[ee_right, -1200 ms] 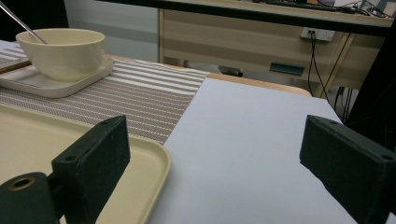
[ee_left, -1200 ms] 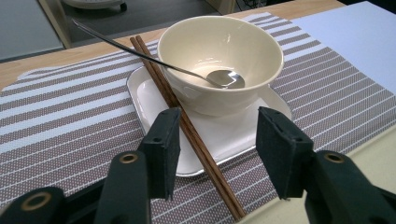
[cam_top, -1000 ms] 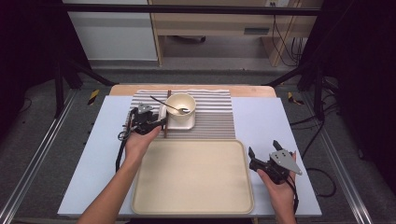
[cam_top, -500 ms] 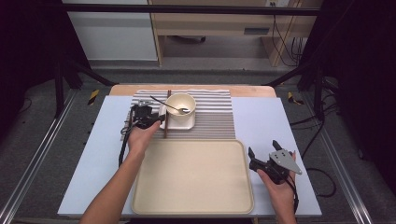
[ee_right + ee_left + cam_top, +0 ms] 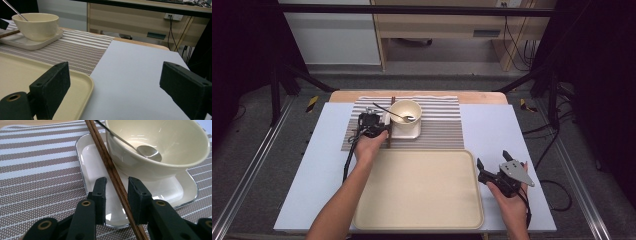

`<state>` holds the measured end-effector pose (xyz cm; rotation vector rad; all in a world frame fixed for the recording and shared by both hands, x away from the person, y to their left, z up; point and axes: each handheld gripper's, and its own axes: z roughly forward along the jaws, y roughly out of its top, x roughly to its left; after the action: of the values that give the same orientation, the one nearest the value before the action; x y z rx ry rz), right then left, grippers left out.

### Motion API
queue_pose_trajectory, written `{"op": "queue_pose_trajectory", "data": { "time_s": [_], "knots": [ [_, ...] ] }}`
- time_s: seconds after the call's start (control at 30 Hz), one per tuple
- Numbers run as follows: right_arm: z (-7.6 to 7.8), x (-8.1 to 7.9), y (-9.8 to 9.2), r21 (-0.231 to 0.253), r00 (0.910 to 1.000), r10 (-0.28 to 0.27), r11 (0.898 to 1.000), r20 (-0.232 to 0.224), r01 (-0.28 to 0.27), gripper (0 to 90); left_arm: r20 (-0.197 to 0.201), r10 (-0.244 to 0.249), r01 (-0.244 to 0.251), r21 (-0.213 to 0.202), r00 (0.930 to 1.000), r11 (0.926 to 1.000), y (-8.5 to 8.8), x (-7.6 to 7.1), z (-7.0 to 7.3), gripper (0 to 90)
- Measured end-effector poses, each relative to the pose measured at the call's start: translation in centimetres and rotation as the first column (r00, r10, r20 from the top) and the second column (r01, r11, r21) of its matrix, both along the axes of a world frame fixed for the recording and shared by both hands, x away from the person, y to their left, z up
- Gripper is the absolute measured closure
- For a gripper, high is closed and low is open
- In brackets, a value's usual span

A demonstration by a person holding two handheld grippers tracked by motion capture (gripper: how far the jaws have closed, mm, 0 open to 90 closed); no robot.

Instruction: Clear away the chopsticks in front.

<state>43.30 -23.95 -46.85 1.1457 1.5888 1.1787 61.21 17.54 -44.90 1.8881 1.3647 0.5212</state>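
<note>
A pair of brown chopsticks (image 5: pixel 110 167) lies across the left rim of a white square plate (image 5: pixel 90 162) on a striped placemat (image 5: pixel 437 125). A cream bowl (image 5: pixel 406 112) with a metal spoon (image 5: pixel 147 151) in it stands on the plate. My left gripper (image 5: pixel 116 185) straddles the chopsticks low over the plate. Its jaws have just been closing with the chopsticks between them; a gap still shows on the left side, so it is open. In the high view the left gripper (image 5: pixel 383 128) sits left of the bowl. My right gripper (image 5: pixel 492 159) rests wide open with nothing between its jaws at the tray's right edge.
A large cream tray (image 5: pixel 419 187) lies at the near middle of the pale blue table cover (image 5: pixel 497 130). In the right gripper view the tray's corner (image 5: pixel 85 82) is just beside the left jaw. Black frame legs and cables stand beyond the table.
My left gripper has sunk a little onto the chopsticks beside the plate and its jaws look narrower. The right hand has kept still.
</note>
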Motion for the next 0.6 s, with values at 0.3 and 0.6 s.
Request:
{"op": "queue_pose_trajectory", "data": {
  "time_s": [0.3,0.6],
  "knots": [
    [0.0,-0.03,-0.01,0.002,1.0,0.001,1.0,-0.003,-0.001,9.9,-0.007,0.005,-0.005,-0.013,1.0,0.9999,-0.06,0.26,-0.37,69.4],
    [0.0,-0.03,-0.03,-0.001,1.0,0.0,1.0,-0.006,0.0,9.9,-0.012,0.006,-0.006,0.015,0.9999,0.9999,-0.35,0.39,-0.68,70.5]
  ]
}}
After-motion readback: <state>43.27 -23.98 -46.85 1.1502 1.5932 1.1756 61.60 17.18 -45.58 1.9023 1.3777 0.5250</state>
